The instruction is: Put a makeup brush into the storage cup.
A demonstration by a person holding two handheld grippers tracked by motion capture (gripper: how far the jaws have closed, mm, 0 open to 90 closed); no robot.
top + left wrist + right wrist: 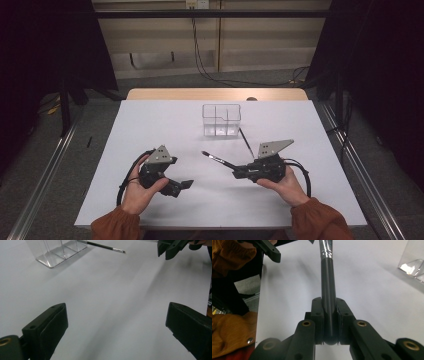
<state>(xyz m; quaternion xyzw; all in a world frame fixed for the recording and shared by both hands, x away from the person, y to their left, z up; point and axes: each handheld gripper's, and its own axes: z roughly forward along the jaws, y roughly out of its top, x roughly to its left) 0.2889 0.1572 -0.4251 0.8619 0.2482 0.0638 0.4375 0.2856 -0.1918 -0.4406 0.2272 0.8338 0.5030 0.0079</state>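
Observation:
My right gripper (238, 172) is shut on the thick black handle of a makeup brush (219, 160), whose silver ferrule and tip point left and away, above the white table (165, 120). In the right gripper view the jaws (328, 305) clamp the brush handle (328, 287) at its rounded end. My left gripper (182, 186) hovers low at the front left, open and holding nothing; its jaws (117, 327) stand wide apart over bare table. A clear divided organizer (221, 120) stands at the table's middle back. A thin black brush (245, 141) lies just right of it.
The organizer (57, 252) and thin brush (105, 246) lie ahead of the left gripper, with the right gripper's jaw tips (172, 247) at the upper right. An orange sleeve (232, 255) and the table's left edge show beside the organizer's corner (414, 265).

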